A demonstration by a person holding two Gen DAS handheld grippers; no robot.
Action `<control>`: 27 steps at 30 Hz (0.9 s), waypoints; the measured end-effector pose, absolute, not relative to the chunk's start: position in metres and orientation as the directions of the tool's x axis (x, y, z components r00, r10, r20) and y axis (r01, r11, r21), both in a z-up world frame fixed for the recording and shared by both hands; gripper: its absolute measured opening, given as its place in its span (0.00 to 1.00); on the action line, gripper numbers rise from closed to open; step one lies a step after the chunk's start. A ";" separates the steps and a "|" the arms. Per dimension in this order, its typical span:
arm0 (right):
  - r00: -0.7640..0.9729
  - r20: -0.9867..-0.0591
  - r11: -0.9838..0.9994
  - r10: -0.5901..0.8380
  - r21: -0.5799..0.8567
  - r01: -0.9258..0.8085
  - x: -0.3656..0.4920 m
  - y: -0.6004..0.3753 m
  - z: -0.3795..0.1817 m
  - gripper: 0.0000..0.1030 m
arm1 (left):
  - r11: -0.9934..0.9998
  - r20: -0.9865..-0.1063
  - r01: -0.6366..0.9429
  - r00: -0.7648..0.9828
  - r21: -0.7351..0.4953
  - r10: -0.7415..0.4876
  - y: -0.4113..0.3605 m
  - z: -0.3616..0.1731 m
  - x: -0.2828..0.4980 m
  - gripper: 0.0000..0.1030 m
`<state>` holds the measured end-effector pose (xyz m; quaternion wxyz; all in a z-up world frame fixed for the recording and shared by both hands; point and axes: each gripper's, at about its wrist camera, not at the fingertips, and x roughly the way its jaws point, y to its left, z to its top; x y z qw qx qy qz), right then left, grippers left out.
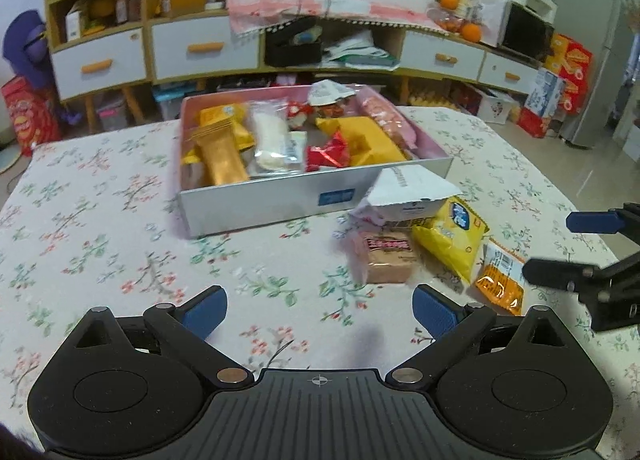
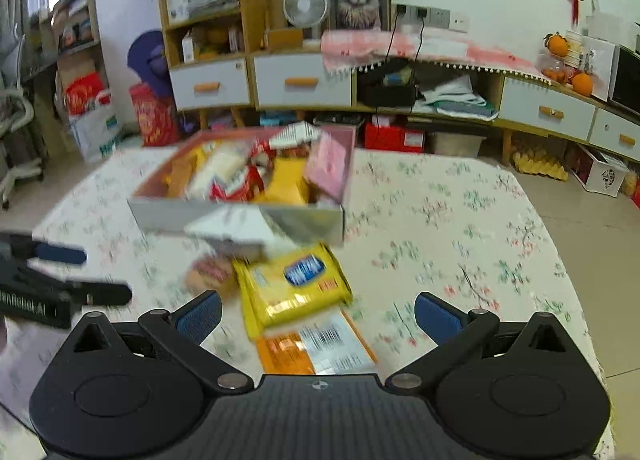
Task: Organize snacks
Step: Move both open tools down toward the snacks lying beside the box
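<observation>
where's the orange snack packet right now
The orange packet lies flat on the floral tablecloth outside the box, beside the yellow bag; in the right wrist view it sits just ahead of the right gripper.

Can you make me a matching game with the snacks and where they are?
Things:
1. gold packet
2. big yellow bag
3. orange packet
4. brown snack

Places:
A. on the tablecloth, nearest the right tool
B. inside the box, left part
C. on the tablecloth, left of the big yellow bag
D. on the tablecloth, partly under the white wrapper

Pairs: 1-B, 2-D, 3-A, 4-C
</observation>
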<state>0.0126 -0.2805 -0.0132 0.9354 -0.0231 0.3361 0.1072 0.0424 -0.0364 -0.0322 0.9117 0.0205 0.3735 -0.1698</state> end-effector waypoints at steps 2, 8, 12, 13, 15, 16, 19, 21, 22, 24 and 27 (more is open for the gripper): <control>0.743 -0.644 0.972 0.183 0.008 -0.233 0.010 -0.280 -0.019 0.76 | 0.940 -0.685 0.332 0.668 -0.076 -0.291 -0.043 -0.037 0.045 0.97; 0.703 -0.684 0.963 0.193 -0.007 -0.271 0.011 -0.278 -0.034 0.76 | 0.938 -0.679 0.337 0.670 -0.081 -0.299 -0.059 -0.045 0.054 0.97; 0.682 -0.705 0.960 0.192 -0.011 -0.281 0.015 -0.276 -0.044 0.76 | 0.940 -0.684 0.332 0.668 -0.078 -0.292 -0.069 -0.051 0.062 0.97; 0.682 -0.706 0.960 0.191 -0.012 -0.281 0.016 -0.275 -0.046 0.76 | 0.940 -0.687 0.331 0.666 -0.079 -0.292 -0.071 -0.053 0.064 0.97; 0.676 -0.712 0.960 0.193 -0.006 -0.281 0.019 -0.275 -0.049 0.76 | 0.942 -0.694 0.326 0.659 -0.083 -0.289 -0.076 -0.057 0.068 0.97; 0.670 -0.716 0.959 0.195 -0.003 -0.282 0.022 -0.274 -0.050 0.76 | 0.941 -0.698 0.326 0.654 -0.087 -0.291 -0.078 -0.059 0.069 0.97; 0.657 -0.729 0.956 0.190 -0.016 -0.293 0.028 -0.270 -0.057 0.76 | 0.940 -0.702 0.329 0.649 -0.089 -0.294 -0.082 -0.063 0.072 0.97; 0.659 -0.726 0.955 0.200 -0.008 -0.298 0.029 -0.272 -0.059 0.76 | 0.941 -0.705 0.331 0.650 -0.074 -0.285 -0.082 -0.066 0.073 0.97; 0.654 -0.728 0.954 0.206 0.001 -0.299 0.030 -0.274 -0.060 0.76 | 0.941 -0.701 0.332 0.657 -0.061 -0.278 -0.082 -0.067 0.072 0.97; 0.653 -0.728 0.956 0.209 0.010 -0.294 0.030 -0.279 -0.059 0.76 | 0.942 -0.698 0.332 0.666 -0.040 -0.264 -0.080 -0.068 0.071 0.97; 0.652 -0.728 0.956 0.213 0.016 -0.294 0.029 -0.291 -0.059 0.76 | 0.939 -0.695 0.343 0.667 -0.033 -0.268 -0.074 -0.068 0.068 0.97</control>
